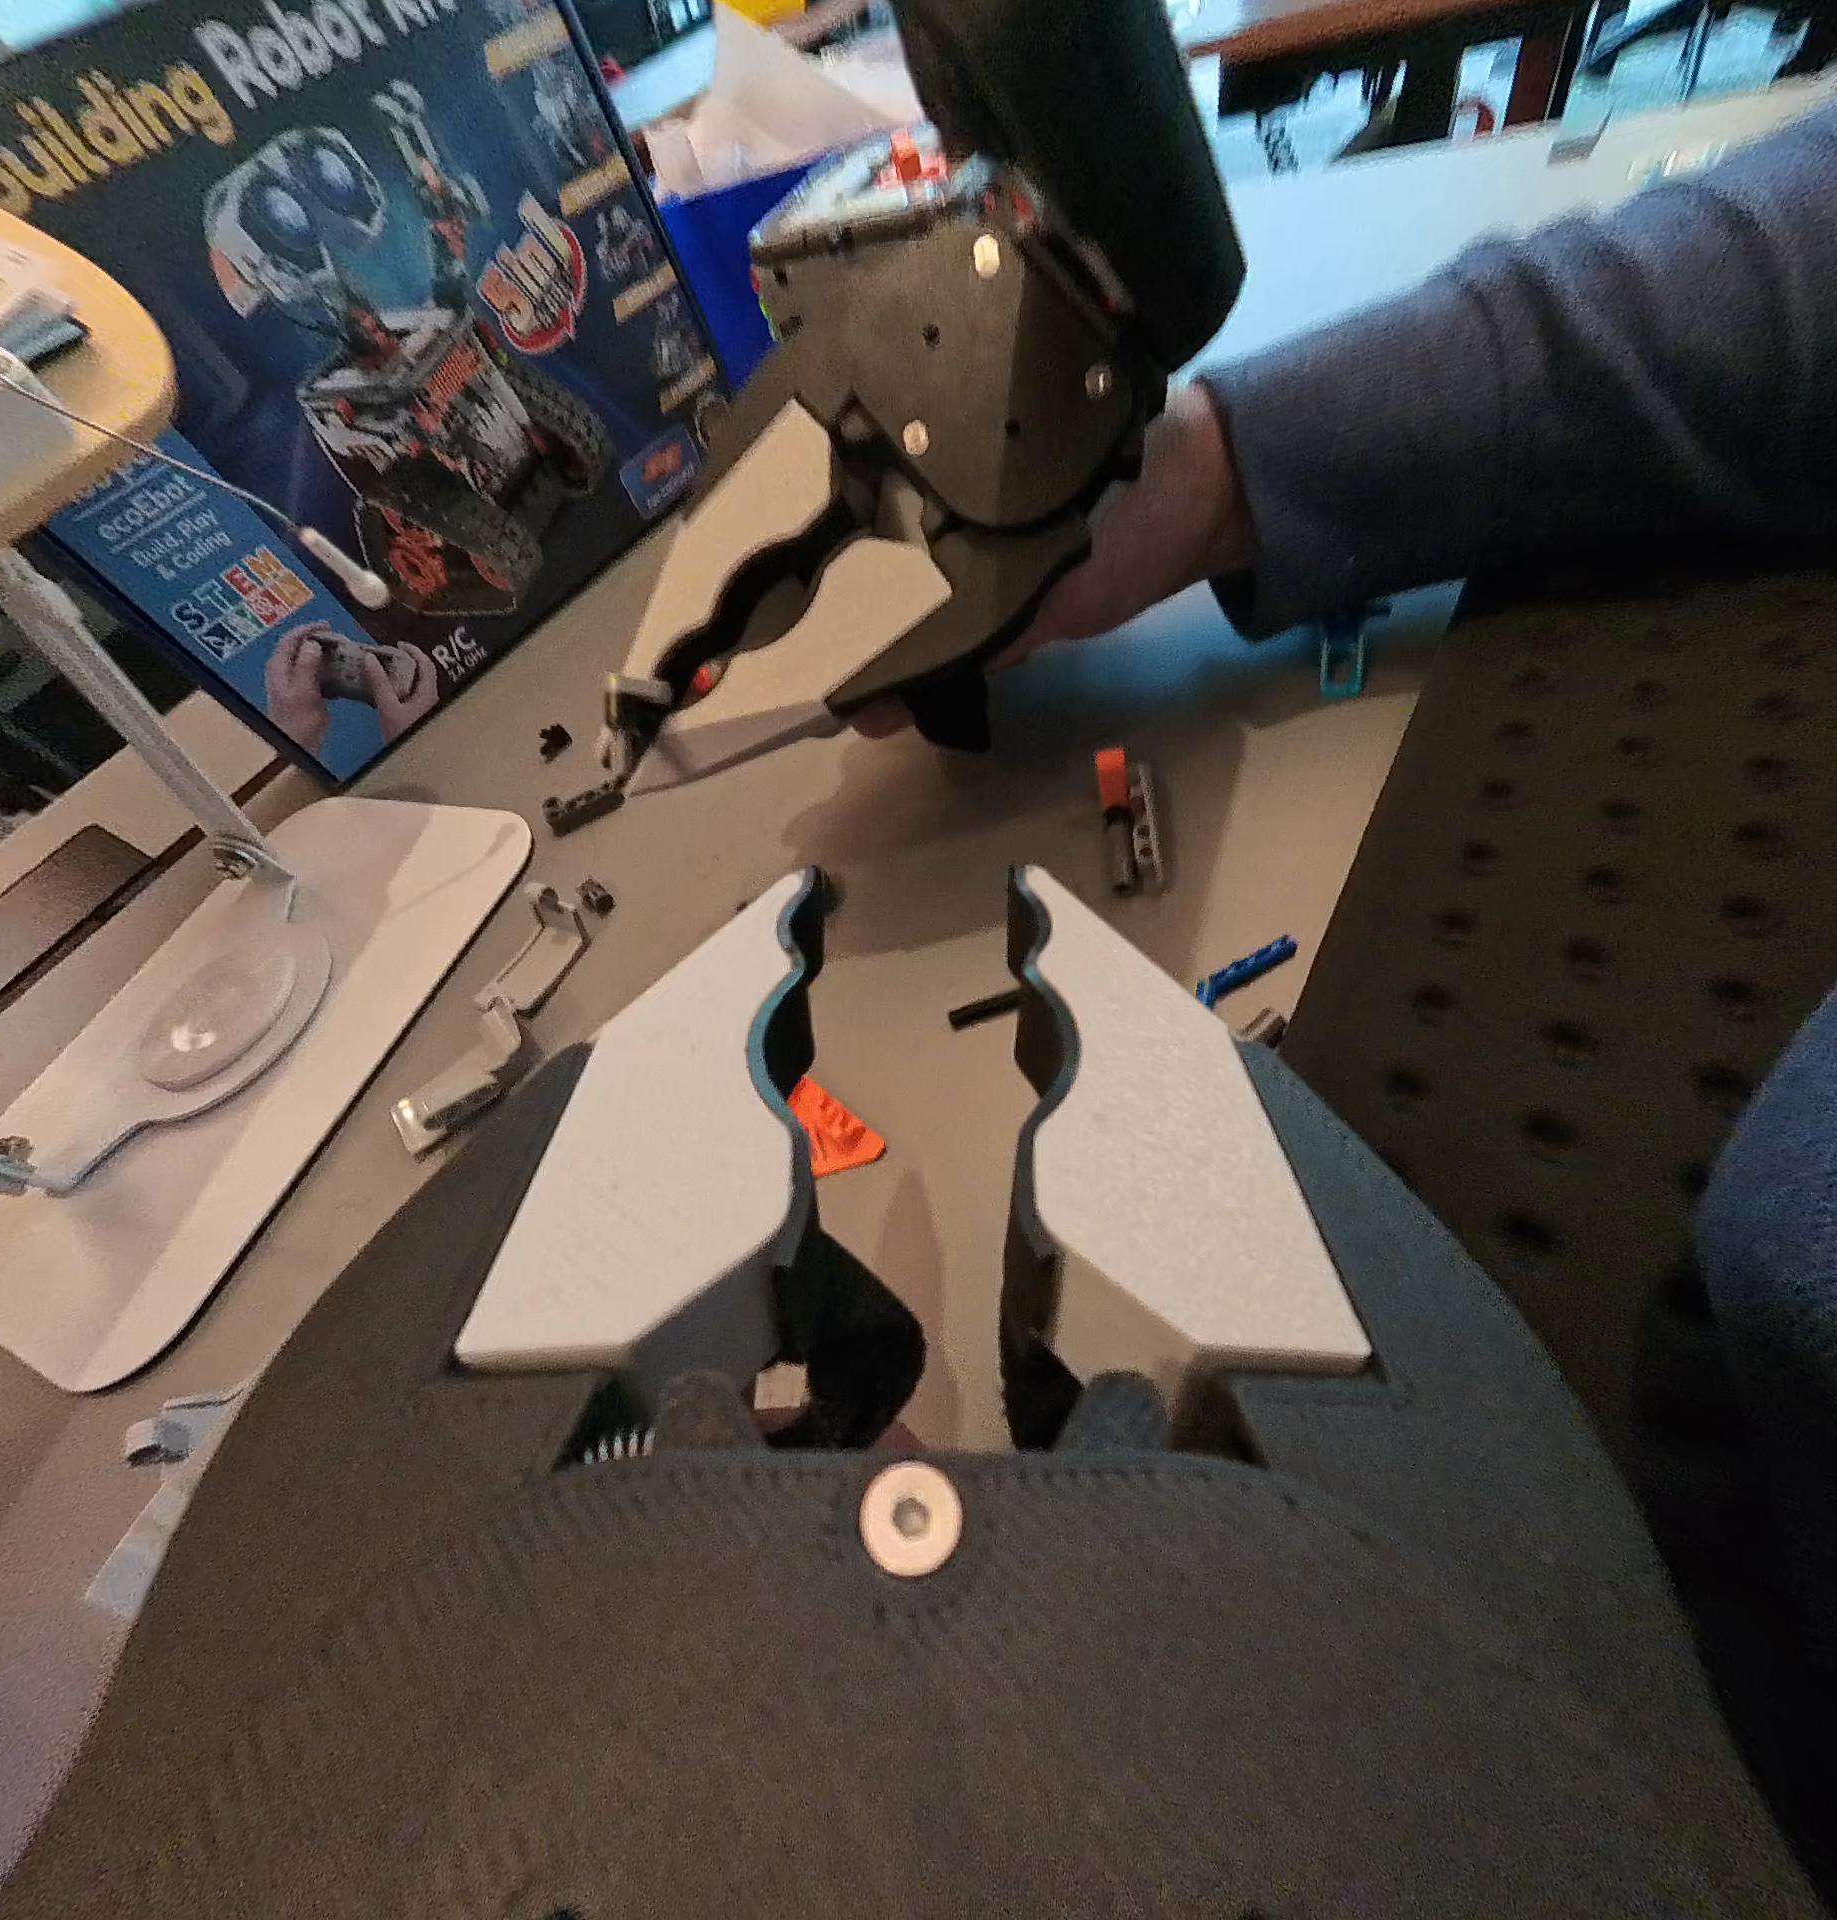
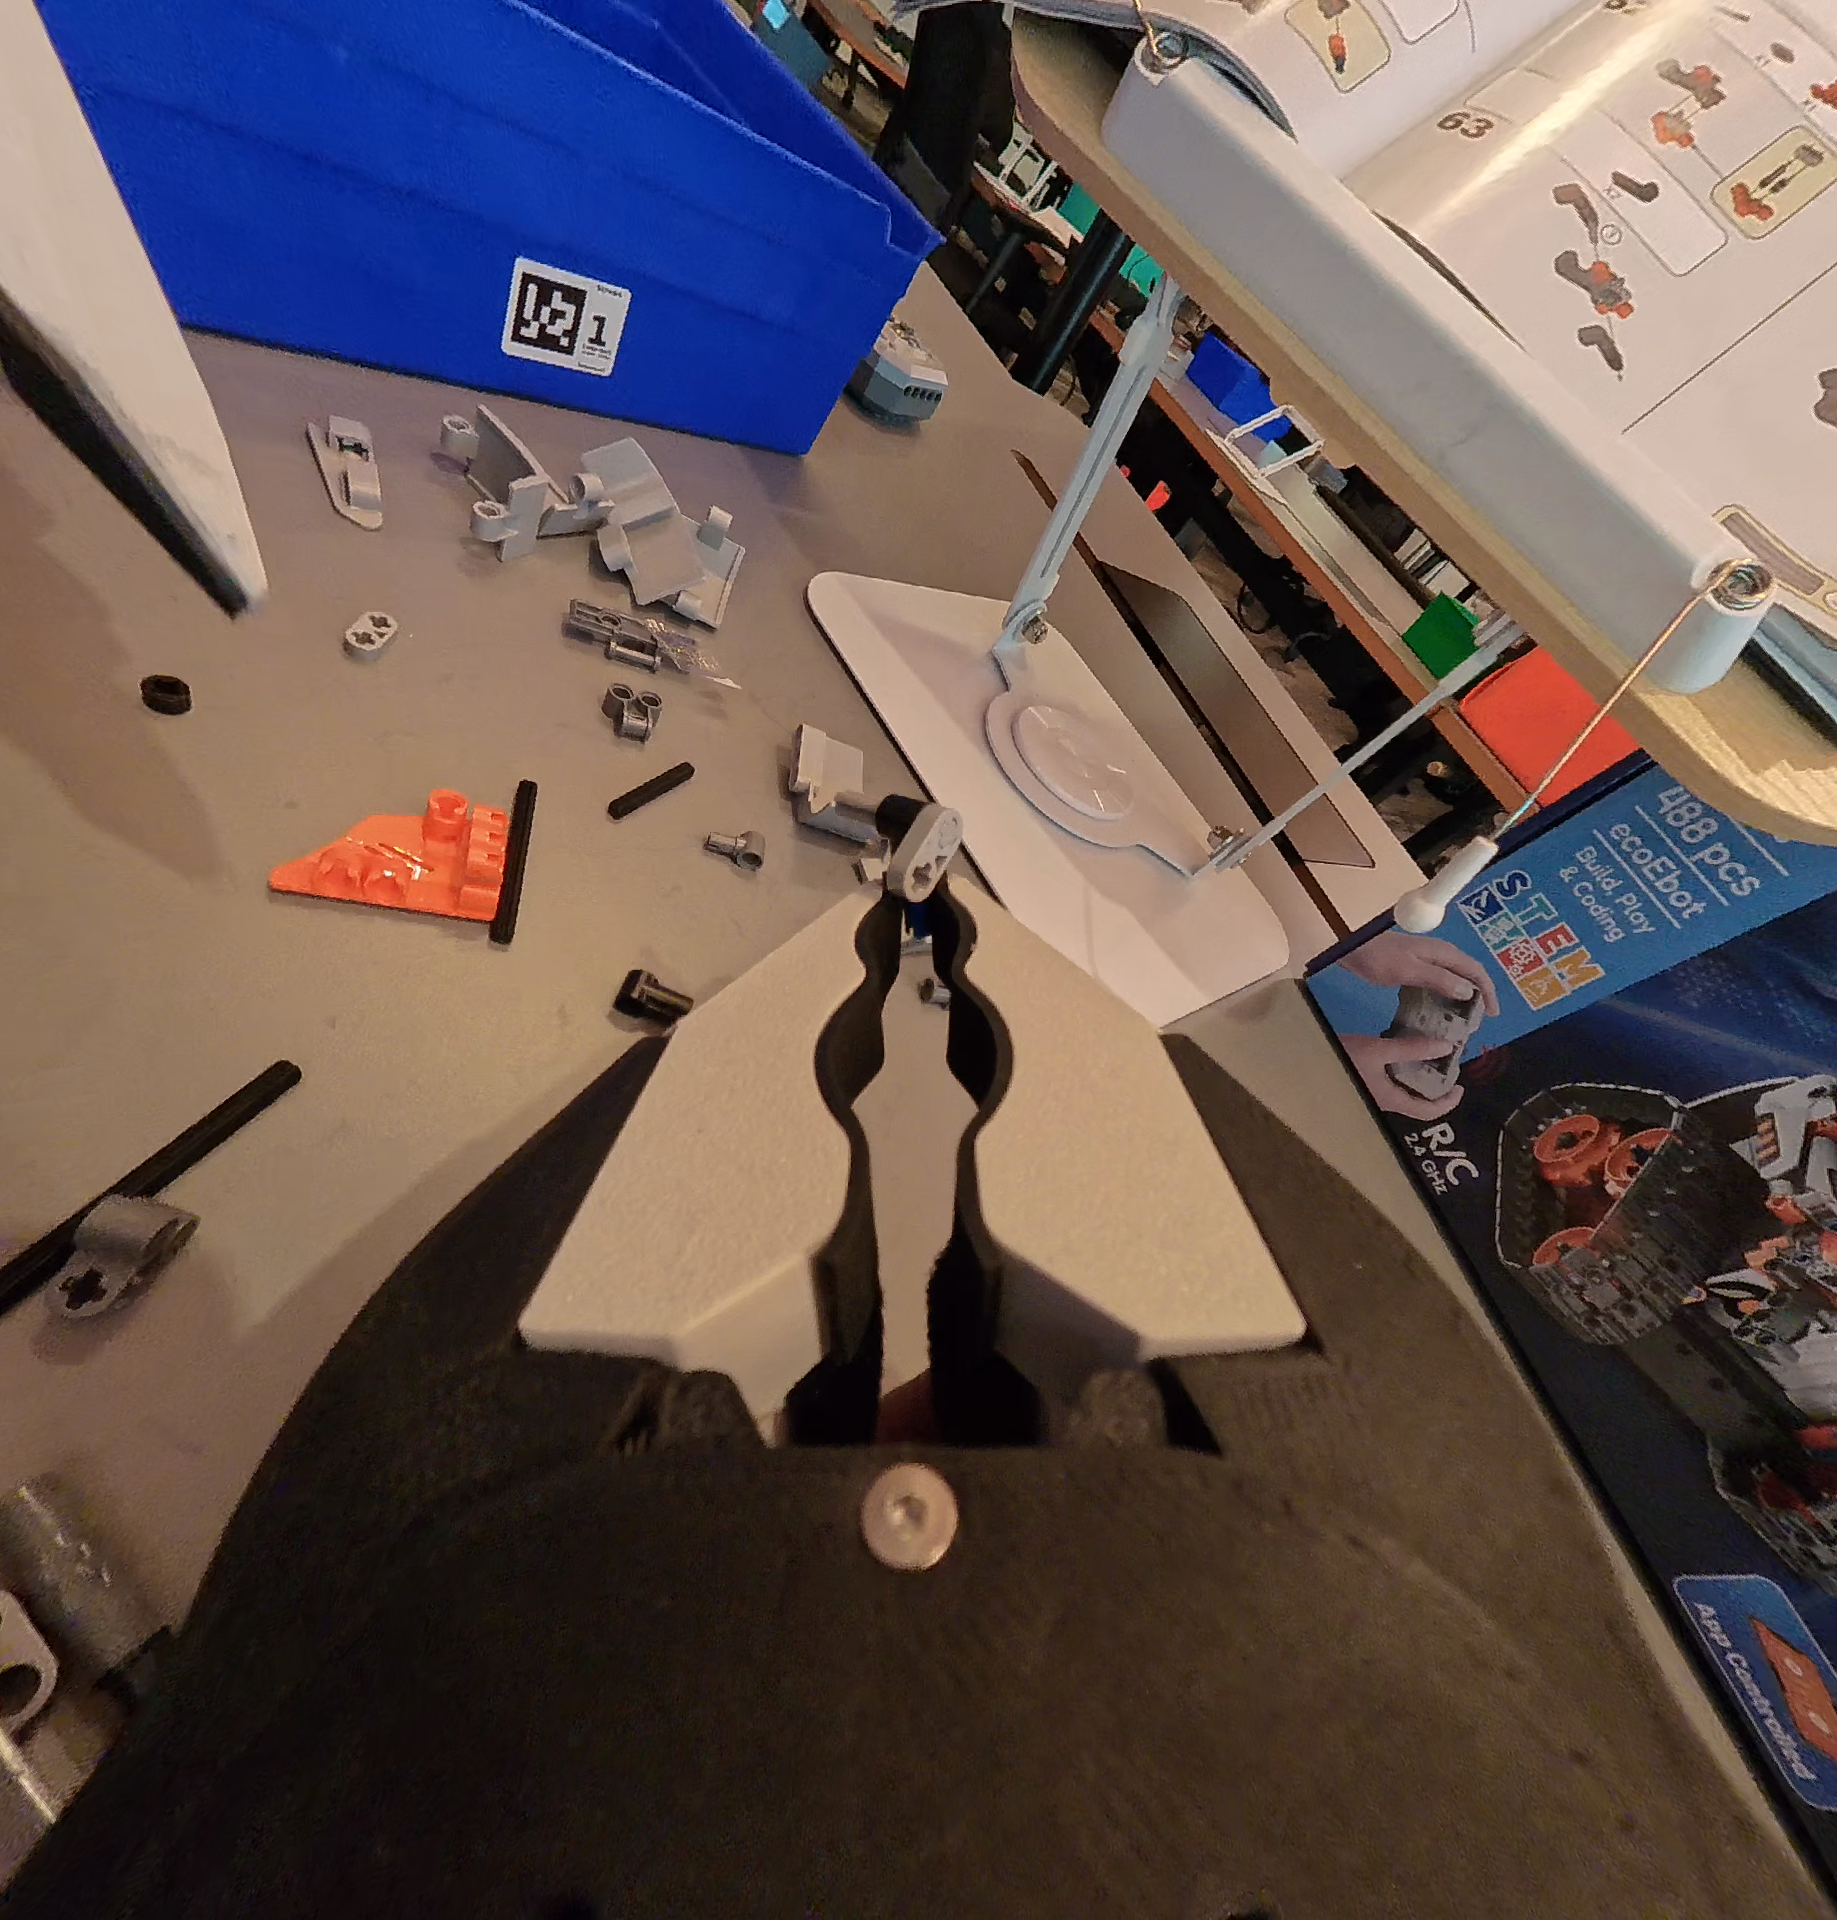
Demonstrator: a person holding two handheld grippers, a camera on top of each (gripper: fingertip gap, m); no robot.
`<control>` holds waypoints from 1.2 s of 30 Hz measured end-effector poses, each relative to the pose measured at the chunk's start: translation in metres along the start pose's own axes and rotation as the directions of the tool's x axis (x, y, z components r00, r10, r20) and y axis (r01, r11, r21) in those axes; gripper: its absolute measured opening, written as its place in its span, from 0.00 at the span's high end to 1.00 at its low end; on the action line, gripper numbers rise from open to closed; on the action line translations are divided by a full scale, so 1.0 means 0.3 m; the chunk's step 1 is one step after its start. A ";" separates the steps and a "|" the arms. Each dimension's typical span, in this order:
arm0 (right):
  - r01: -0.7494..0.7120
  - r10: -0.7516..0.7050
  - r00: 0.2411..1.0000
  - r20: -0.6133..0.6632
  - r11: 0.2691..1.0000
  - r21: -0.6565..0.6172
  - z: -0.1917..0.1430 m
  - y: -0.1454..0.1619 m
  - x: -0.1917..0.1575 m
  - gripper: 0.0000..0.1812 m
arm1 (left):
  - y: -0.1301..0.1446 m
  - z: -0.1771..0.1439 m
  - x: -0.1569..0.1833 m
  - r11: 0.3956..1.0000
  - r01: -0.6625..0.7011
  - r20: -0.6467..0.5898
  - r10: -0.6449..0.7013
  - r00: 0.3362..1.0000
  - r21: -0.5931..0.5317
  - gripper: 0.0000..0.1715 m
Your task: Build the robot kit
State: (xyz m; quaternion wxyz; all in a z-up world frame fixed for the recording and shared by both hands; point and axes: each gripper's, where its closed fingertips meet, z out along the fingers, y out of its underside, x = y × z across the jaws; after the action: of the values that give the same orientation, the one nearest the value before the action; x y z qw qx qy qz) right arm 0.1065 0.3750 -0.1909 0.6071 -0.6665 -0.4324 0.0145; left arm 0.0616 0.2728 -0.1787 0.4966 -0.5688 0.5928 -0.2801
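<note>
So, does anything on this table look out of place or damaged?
Nothing looks damaged. Small building parts lie scattered loose on the table, among them an orange panel. The right gripper is shut on a small grey piece; the left gripper is open.

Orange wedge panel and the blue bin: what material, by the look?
Orange wedge panel: likely moulded plastic, glossy; bright highlights on its face, moulded pin sockets. Blue bin: probably plastic too, smooth semi-gloss; thin uniform walls, soft sheen.

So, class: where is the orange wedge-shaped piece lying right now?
In the right wrist view the orange piece lies flat on the grey table, left of the right claw, with a black rod along its right edge.
</note>
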 end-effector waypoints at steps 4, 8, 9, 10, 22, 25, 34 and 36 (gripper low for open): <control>0.001 -0.001 1.000 0.013 1.000 0.004 0.004 -0.001 -0.009 0.99 | -0.071 -0.046 -0.036 0.992 0.057 0.025 -0.060 0.998 0.114 0.82; 0.019 -0.019 1.000 0.019 1.000 0.014 -0.001 -0.014 -0.017 0.99 | -0.133 -0.137 -0.083 0.976 0.058 0.078 -0.076 0.994 0.208 0.84; 0.023 -0.023 1.000 0.019 1.000 0.017 -0.004 -0.017 -0.017 0.99 | -0.132 -0.165 -0.103 0.976 0.048 0.110 -0.072 0.991 0.211 0.84; 0.022 -0.023 1.000 0.021 1.000 0.020 -0.006 -0.019 -0.018 0.99 | -0.128 -0.194 -0.119 0.977 0.049 0.127 -0.077 0.989 0.210 0.85; 0.001 -0.003 0.998 0.059 1.000 0.031 -0.007 -0.021 -0.044 0.99 | 0.003 -0.650 -0.484 0.987 0.158 0.434 -0.160 0.887 0.040 0.84; 0.008 -0.011 0.997 0.072 0.999 0.036 -0.010 -0.026 -0.055 0.99 | 0.047 -0.800 -0.616 0.987 0.145 0.583 -0.076 0.809 -0.073 0.86; -0.042 0.037 0.995 0.097 0.998 0.047 -0.007 -0.023 -0.055 0.99 | 0.164 -0.905 -0.826 0.899 0.204 0.636 0.102 0.765 -0.389 0.86; -0.042 0.037 0.995 0.097 0.998 0.049 -0.011 -0.025 -0.054 0.99 | 0.202 -0.867 -0.840 0.883 0.225 0.592 0.072 0.803 -0.412 0.85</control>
State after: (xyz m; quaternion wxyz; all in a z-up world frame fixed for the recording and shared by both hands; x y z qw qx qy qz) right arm 0.0939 0.3620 -0.1919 0.6022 -0.6576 -0.4473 0.0695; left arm -0.2339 0.4643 -0.0738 0.4937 -0.7529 0.4333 0.0405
